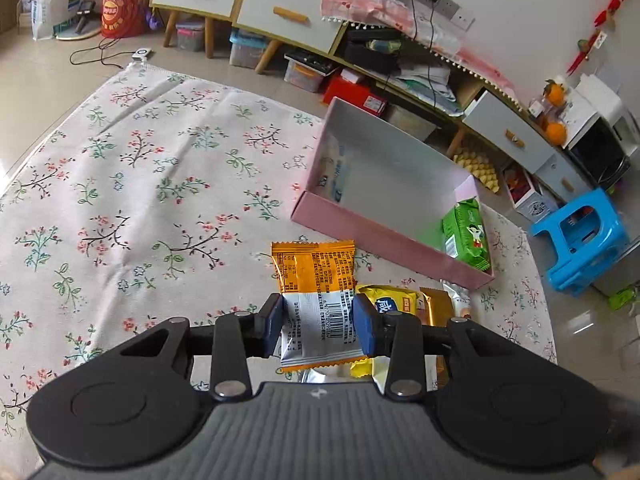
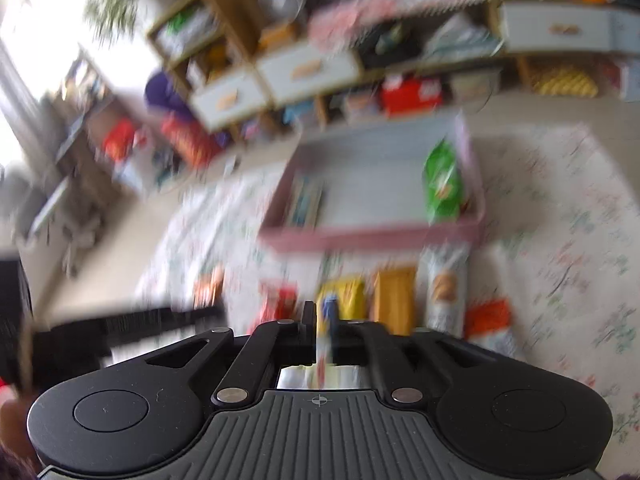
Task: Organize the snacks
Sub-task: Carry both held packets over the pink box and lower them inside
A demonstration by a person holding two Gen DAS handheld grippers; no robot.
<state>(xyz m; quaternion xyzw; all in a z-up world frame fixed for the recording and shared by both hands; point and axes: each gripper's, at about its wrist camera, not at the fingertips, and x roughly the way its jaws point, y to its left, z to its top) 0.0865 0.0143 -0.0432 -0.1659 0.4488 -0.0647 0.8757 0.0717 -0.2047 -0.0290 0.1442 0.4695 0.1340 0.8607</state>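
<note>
My left gripper (image 1: 320, 326) is shut on an orange and white snack packet (image 1: 314, 280), held above the floral cloth in front of the pink box (image 1: 384, 236). The box holds a green snack packet (image 1: 467, 236) at its right end and a pale packet (image 1: 334, 176) at its left wall. A yellow packet (image 1: 394, 300) and a brown packet (image 1: 436, 306) lie on the cloth to the right of the gripper. The right wrist view is blurred; my right gripper (image 2: 322, 330) is shut on a thin packet (image 2: 323, 344) seen edge-on, above a row of packets (image 2: 394, 296) before the box (image 2: 372, 234).
The floral cloth (image 1: 140, 184) covers the floor to the left. A long low cabinet (image 1: 280, 12) with drawers and clutter runs behind the box. A blue stool (image 1: 580, 240) stands at the right. More packets (image 2: 490, 320) lie right of the row.
</note>
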